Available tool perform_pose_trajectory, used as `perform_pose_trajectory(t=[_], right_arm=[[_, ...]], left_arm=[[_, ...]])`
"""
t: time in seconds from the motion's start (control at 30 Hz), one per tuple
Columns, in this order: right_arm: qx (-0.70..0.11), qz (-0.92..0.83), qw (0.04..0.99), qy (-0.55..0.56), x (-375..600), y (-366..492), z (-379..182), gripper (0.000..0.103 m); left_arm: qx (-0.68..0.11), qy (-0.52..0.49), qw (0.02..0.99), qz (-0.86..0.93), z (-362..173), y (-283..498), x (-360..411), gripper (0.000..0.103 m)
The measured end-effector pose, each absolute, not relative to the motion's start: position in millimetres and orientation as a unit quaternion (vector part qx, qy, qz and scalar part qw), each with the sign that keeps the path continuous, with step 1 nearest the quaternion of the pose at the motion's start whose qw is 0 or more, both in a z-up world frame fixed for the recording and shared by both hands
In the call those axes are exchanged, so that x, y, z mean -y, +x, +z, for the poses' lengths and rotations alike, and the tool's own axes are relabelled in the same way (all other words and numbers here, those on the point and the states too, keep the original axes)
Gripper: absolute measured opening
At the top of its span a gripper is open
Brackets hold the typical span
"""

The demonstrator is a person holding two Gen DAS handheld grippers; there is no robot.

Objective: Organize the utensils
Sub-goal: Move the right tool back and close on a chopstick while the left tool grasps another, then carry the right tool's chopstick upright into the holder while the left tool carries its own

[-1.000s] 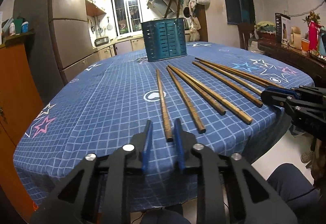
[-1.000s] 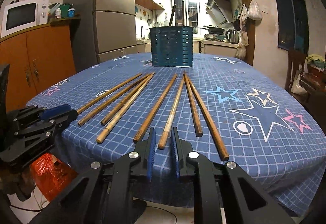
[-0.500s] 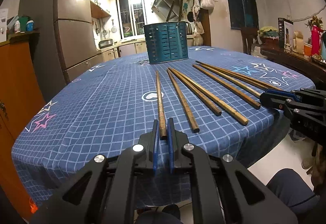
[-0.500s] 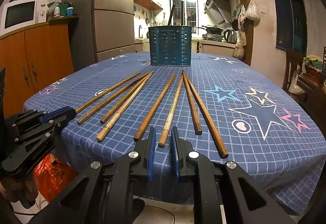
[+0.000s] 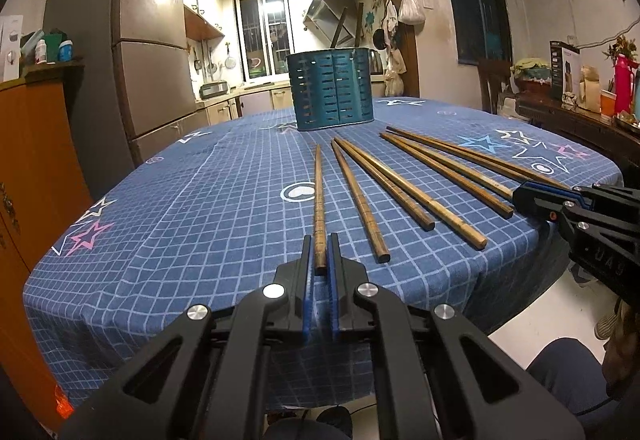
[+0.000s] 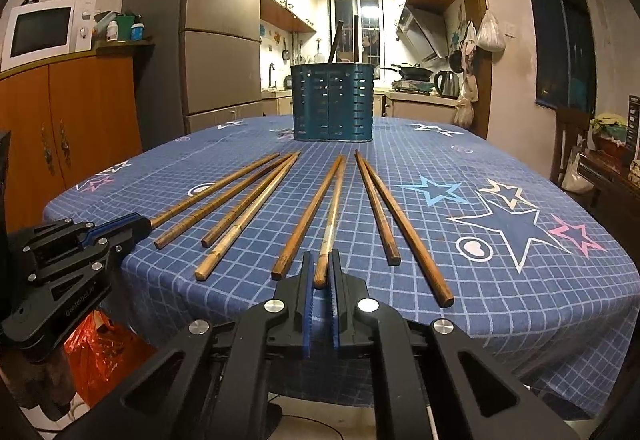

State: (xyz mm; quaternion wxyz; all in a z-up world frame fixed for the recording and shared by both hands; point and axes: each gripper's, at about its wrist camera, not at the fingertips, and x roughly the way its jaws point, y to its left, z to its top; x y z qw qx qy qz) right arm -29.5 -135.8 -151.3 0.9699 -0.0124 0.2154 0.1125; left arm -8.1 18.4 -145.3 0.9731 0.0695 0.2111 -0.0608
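A round table (image 6: pixel 520 320) with a blue checked cloth holds 8 wooden chopsticks, all lying flat and fanned out, with their thin tips toward a blue holder (image 6: pixel 333 102) at the far side. In the right view they lie in 3 bunches: 4 on the left, 2 in the middle, 2 on the right. The holder stands upright and has rows of slots in its wall. 2 dark sticks (image 6: pixel 335 42) poke up out of it. The left gripper (image 5: pixel 319 254) is at the near edge of the table. Its jaws are squeezed tight on the thick end of the chopstick at the far left (image 5: pixel 319 200), so the stick sits right between the 2 blue pads. In the left view only 7 chopsticks show, and the far ends of some hide behind the other gripper. The right gripper (image 6: pixel 320 272) is also at the near edge. Its jaws have just closed, and they now pinch the thick end of 1 middle chopstick (image 6: pixel 331 216), the paler one of the pair. Its brown partner (image 6: pixel 308 216) lies just beside it, free. Each gripper shows in the other's view, low at the side, with its tips at the table edge. There are 3 big stars on the cloth at the right. A microwave (image 6: pixel 42 30) sits on an orange cupboard (image 6: pixel 76 128) at the left.
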Motion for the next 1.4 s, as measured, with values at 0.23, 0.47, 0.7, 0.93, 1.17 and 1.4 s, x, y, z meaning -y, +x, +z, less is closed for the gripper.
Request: perform_pose_trajectory(t=[0.23,0.47,0.7,0.93,1.17,1.4], right_arm=[[-0.186,0.11,0.976,-0.021,143,-40,-129,0.008],[-0.13,0.114,0.984,-0.039,149,-44,-80,0.007],[-0.079,0.135,0.987,-0.047,157,-32,-27,0.007],[-0.061,0.152,0.985,-0.052,161,-15,1,0.007],[-0.065,0.163,0.983,-0.051,157,-14,1,0.007],[-0.059,0.165,0.983,-0.051,156,-8,11,0.007]], left_arm=[[-0.185,0.06,0.979,-0.06,-118,-15,-27,0.005],[-0.122,0.051,0.989,-0.062,-65,-17,-36,0.005],[-0.094,0.066,0.991,-0.075,-24,-7,-31,0.005],[-0.106,0.076,0.989,-0.073,-12,2,-37,0.005],[-0.117,0.071,0.988,-0.066,-18,2,-48,0.005],[-0.099,0.066,0.99,-0.072,-3,9,-51,0.005]])
